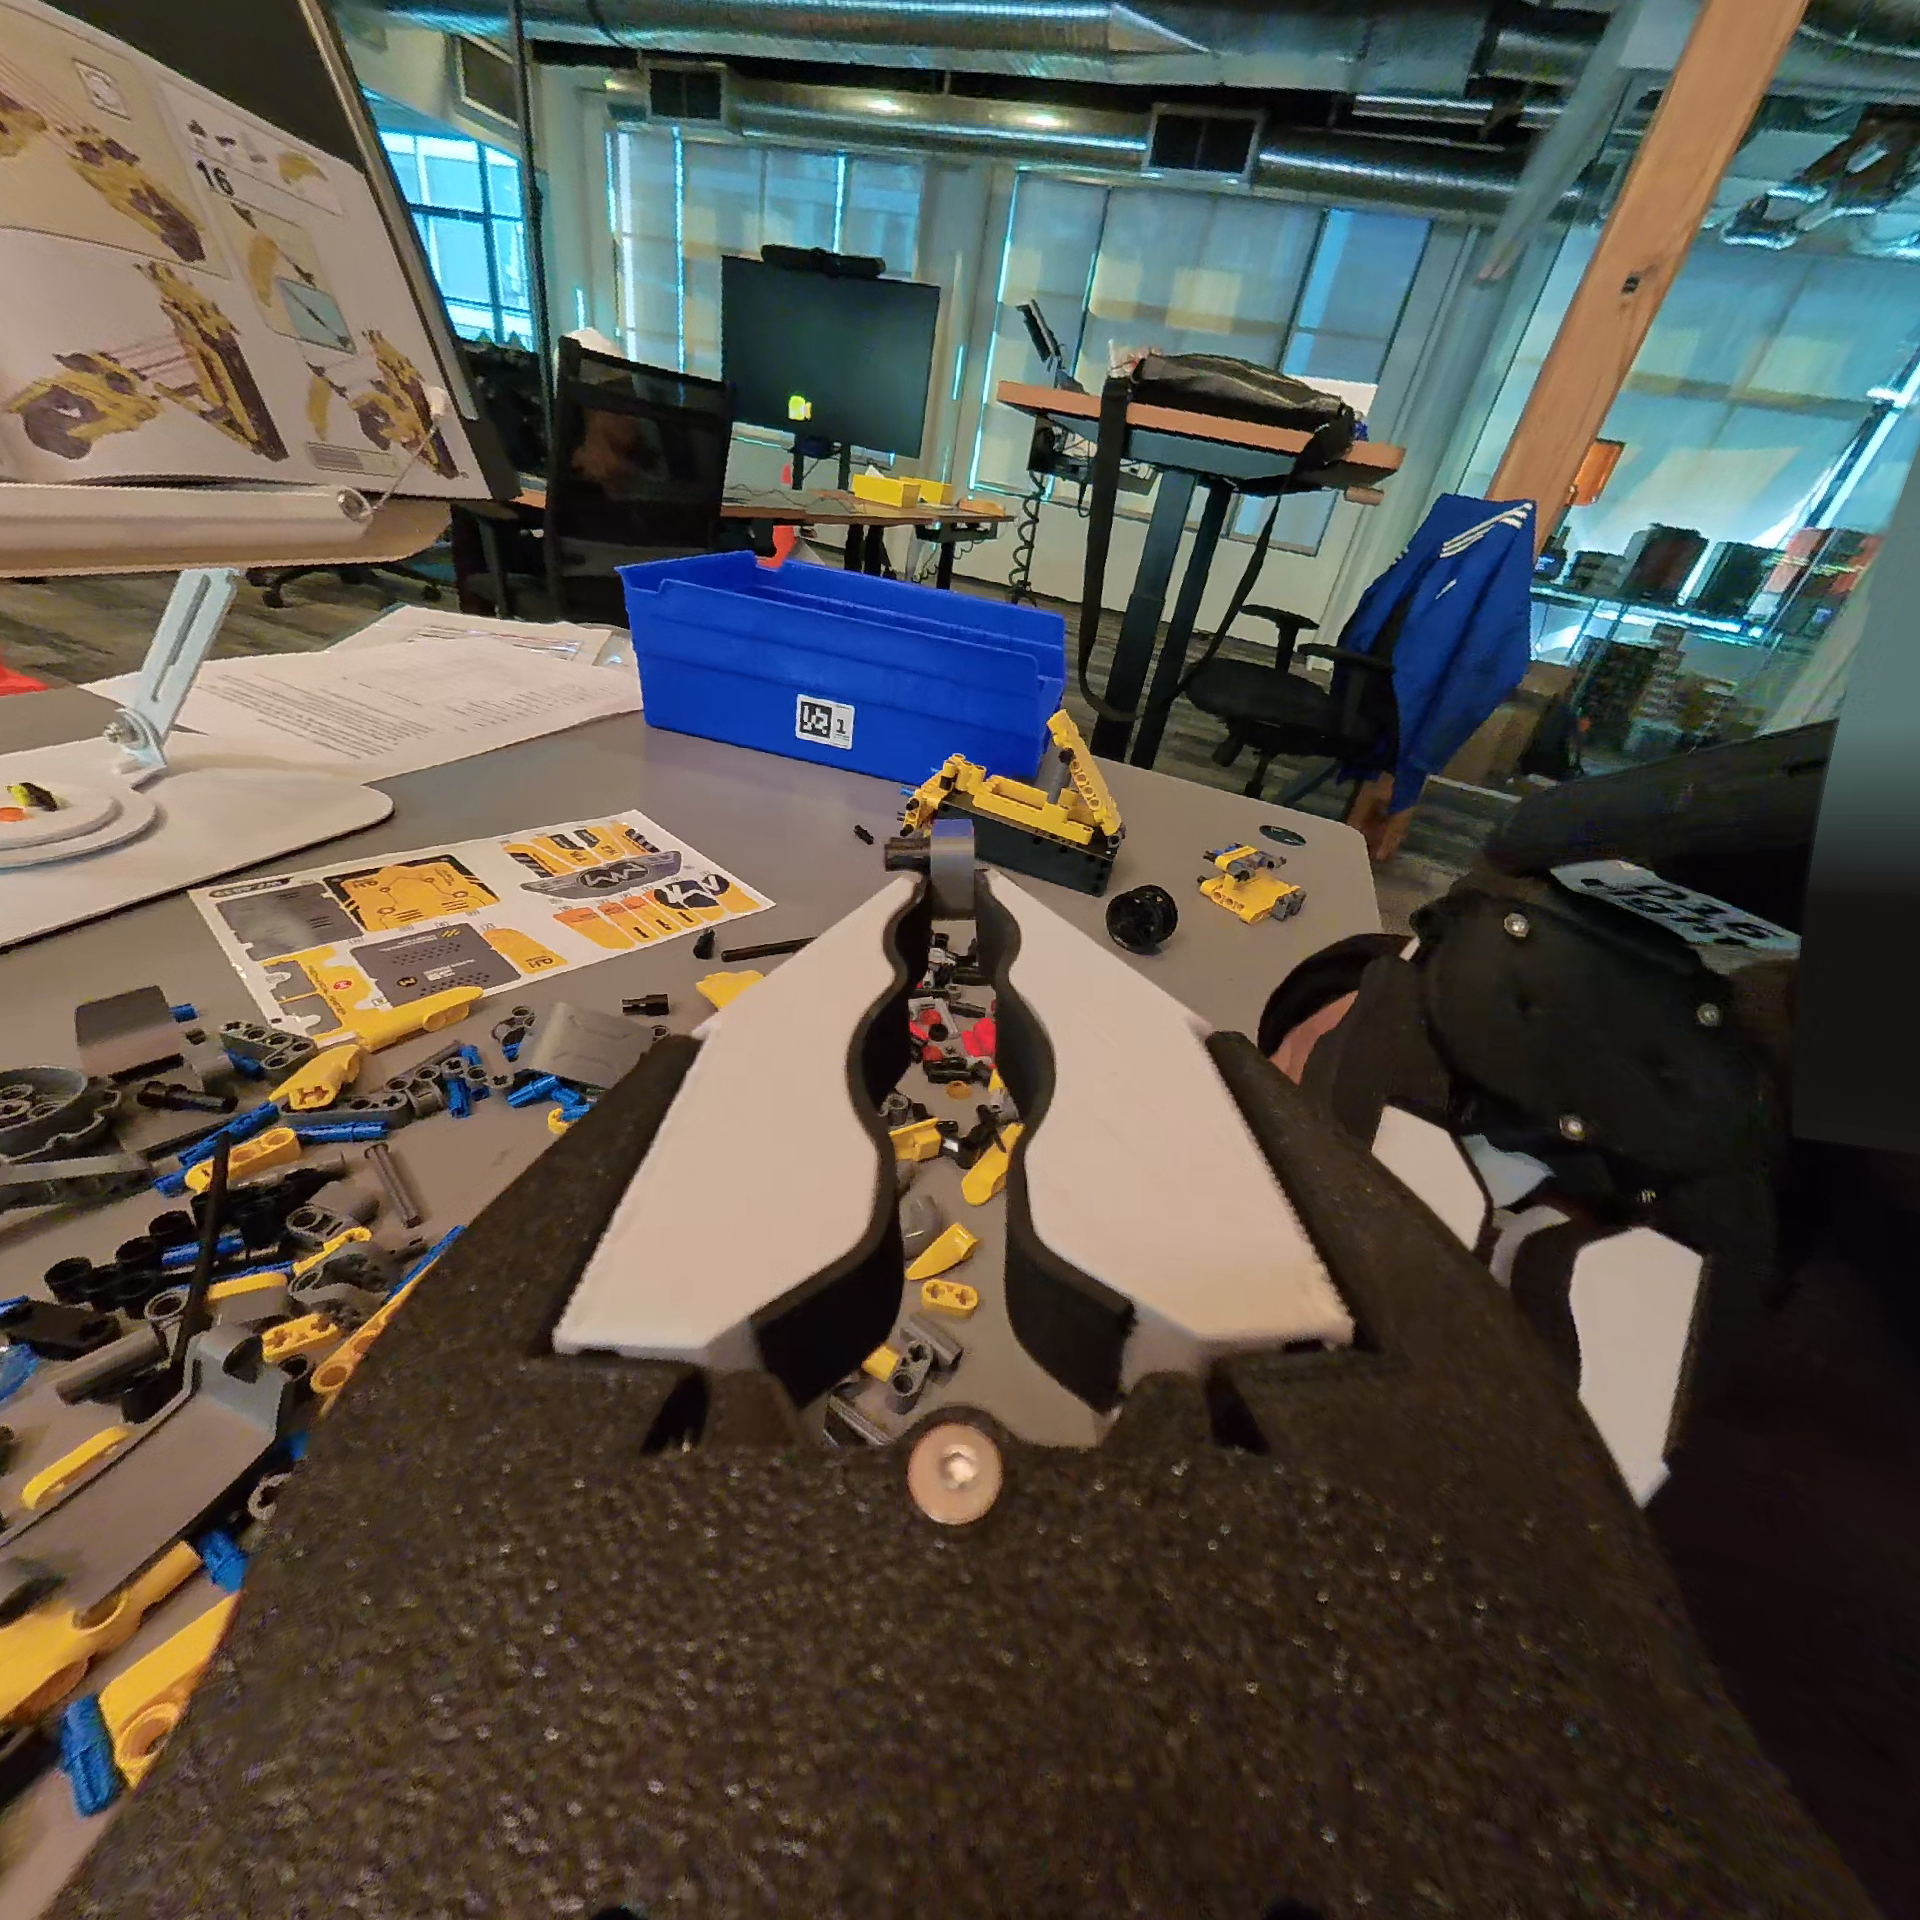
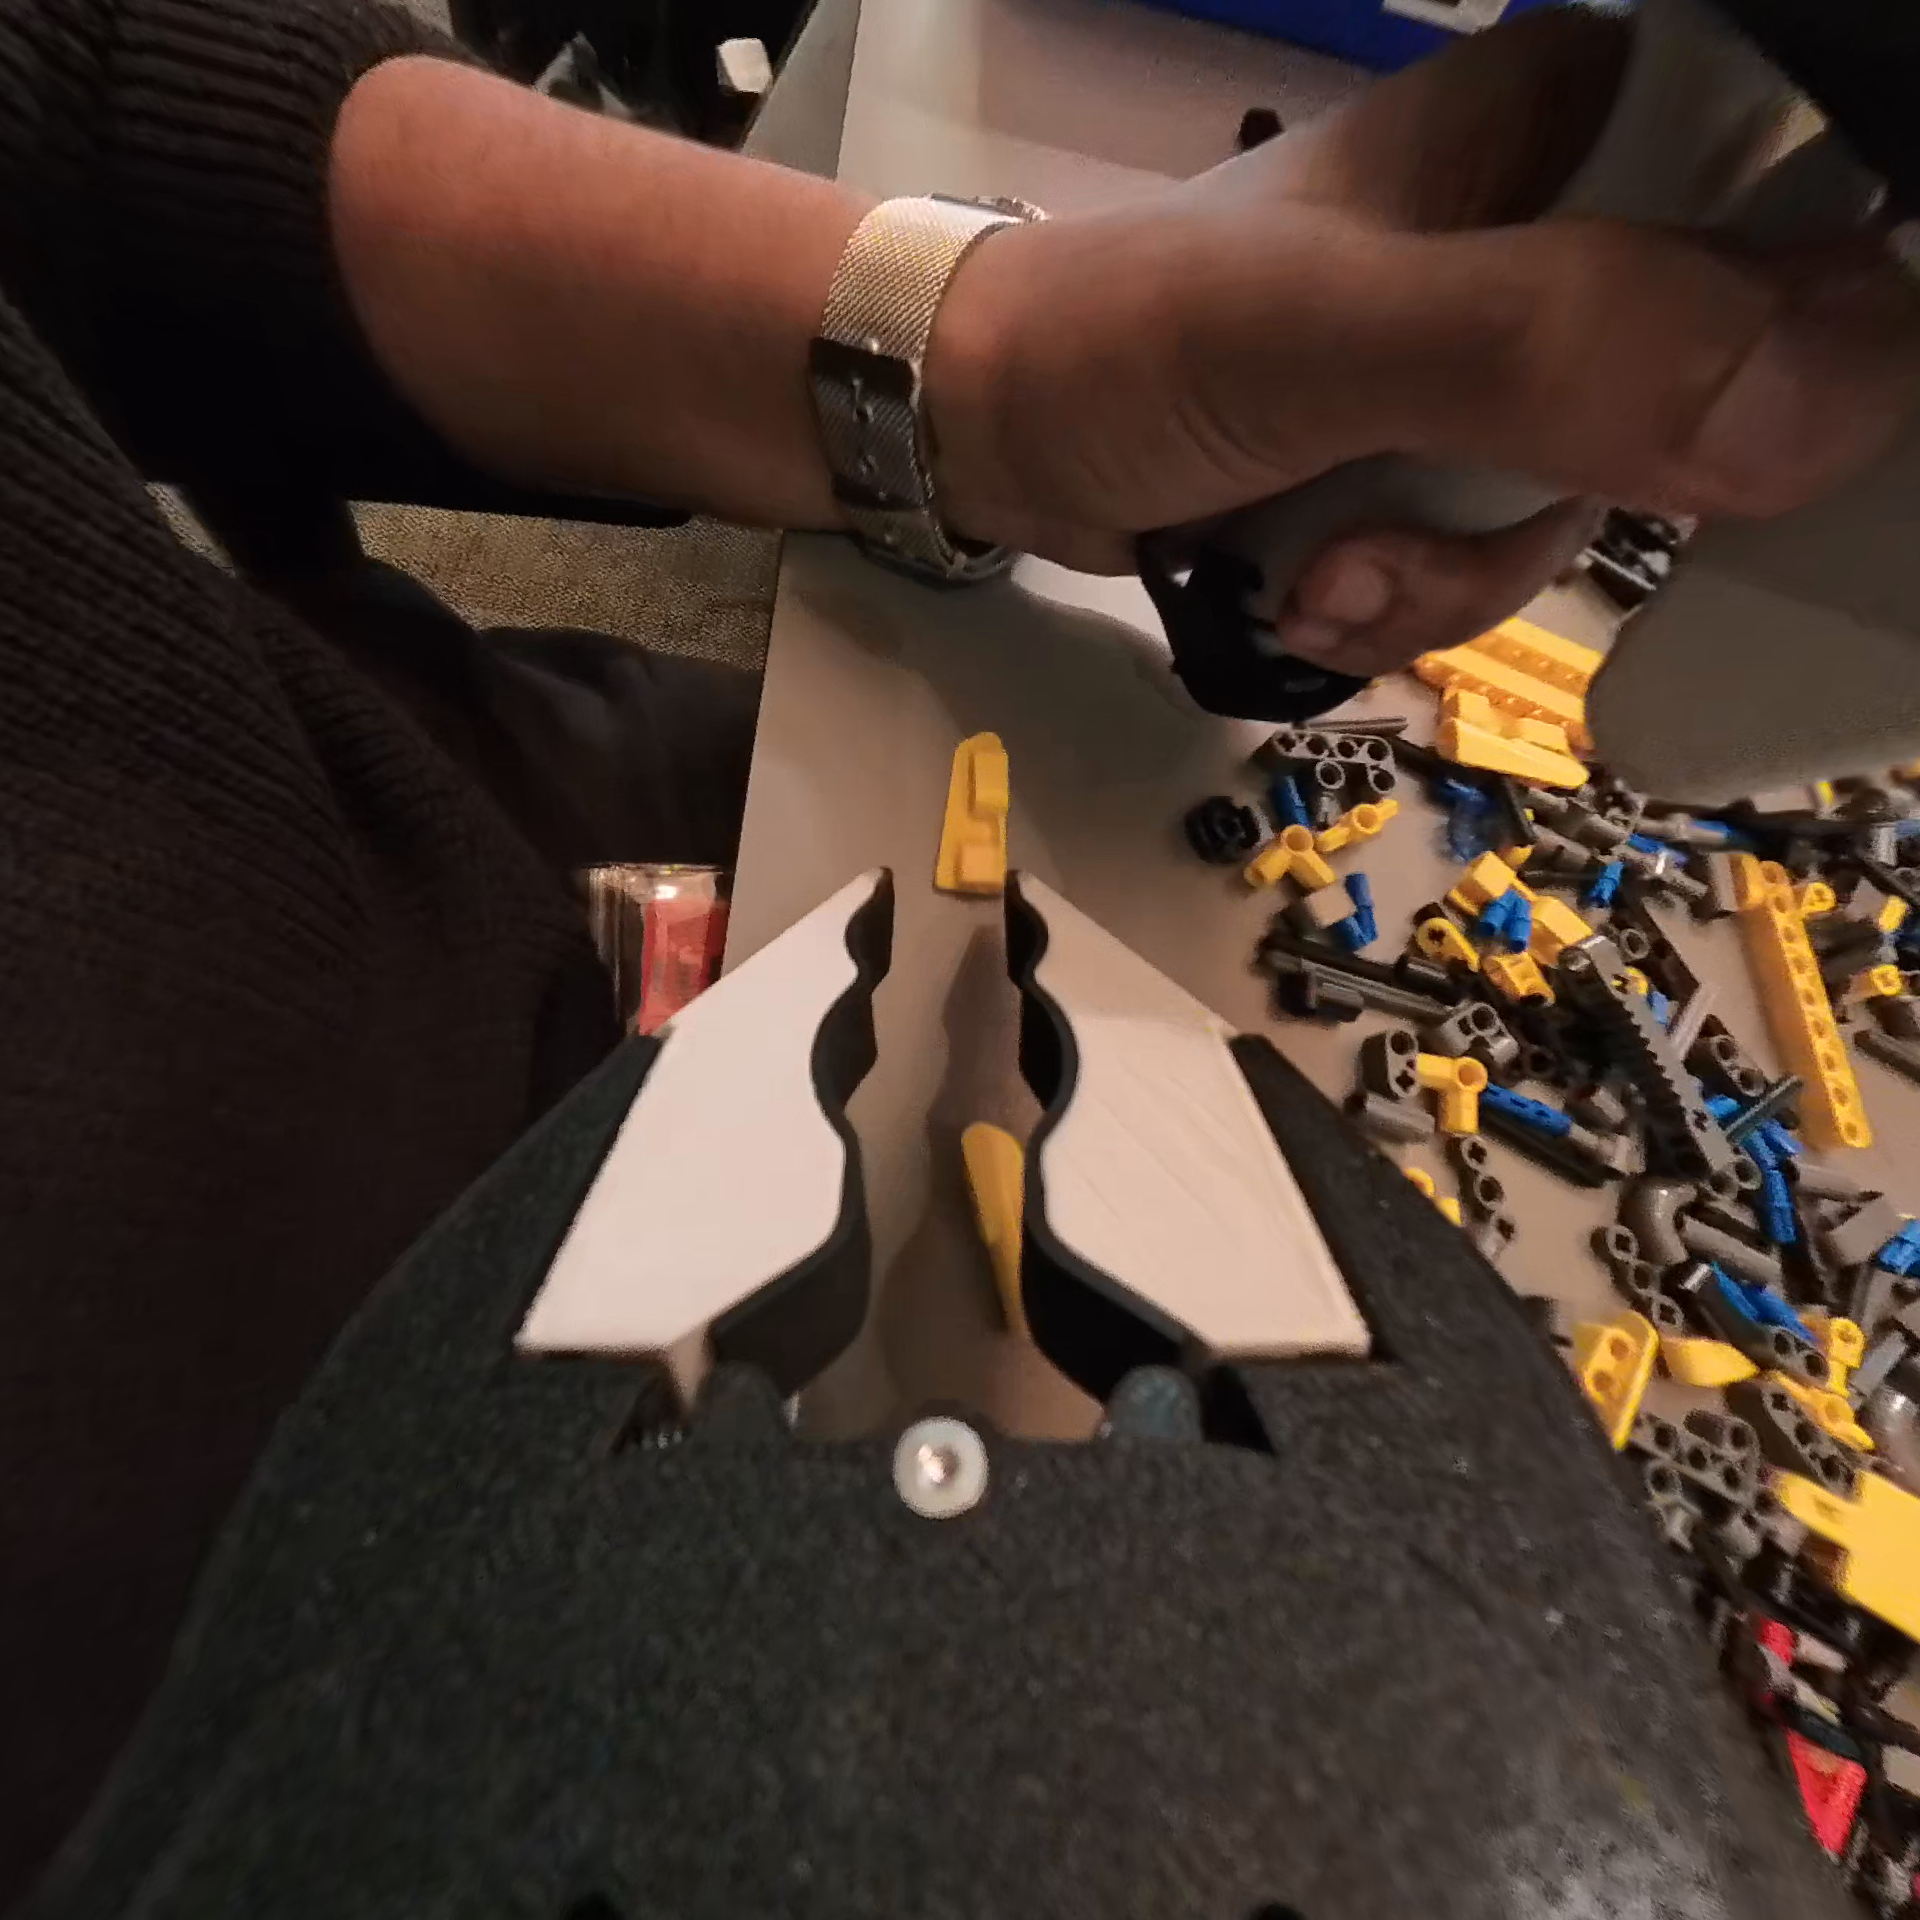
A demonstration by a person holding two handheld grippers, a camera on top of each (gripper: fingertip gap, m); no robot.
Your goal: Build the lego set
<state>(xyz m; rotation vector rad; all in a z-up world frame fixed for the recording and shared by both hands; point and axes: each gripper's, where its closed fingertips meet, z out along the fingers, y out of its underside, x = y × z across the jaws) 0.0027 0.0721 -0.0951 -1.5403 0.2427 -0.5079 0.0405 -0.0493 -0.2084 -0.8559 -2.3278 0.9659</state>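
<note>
Your left gripper [image 1: 952, 881] had its jaws drawn narrow, pinching a small grey plastic building piece with a black stub [image 1: 954, 854] at the very tips. It was held above the grey table [image 1: 727, 810], just in front of the partly built yellow-and-black model [image 1: 1029, 810]. With so little pad on the piece, a grip like that would want steady pressure and no twisting.

Your right gripper [image 2: 948, 888] was slightly parted and held nothing. Its tips were just short of a small yellow plastic panel piece [image 2: 971, 810] lying flat near the table edge. A second curved yellow piece [image 2: 992, 1216] showed between its fingers; I cannot tell whether it touched the pad. The heap of loose yellow, blue and grey parts [image 2: 1621, 1039] lay beside it.
</note>
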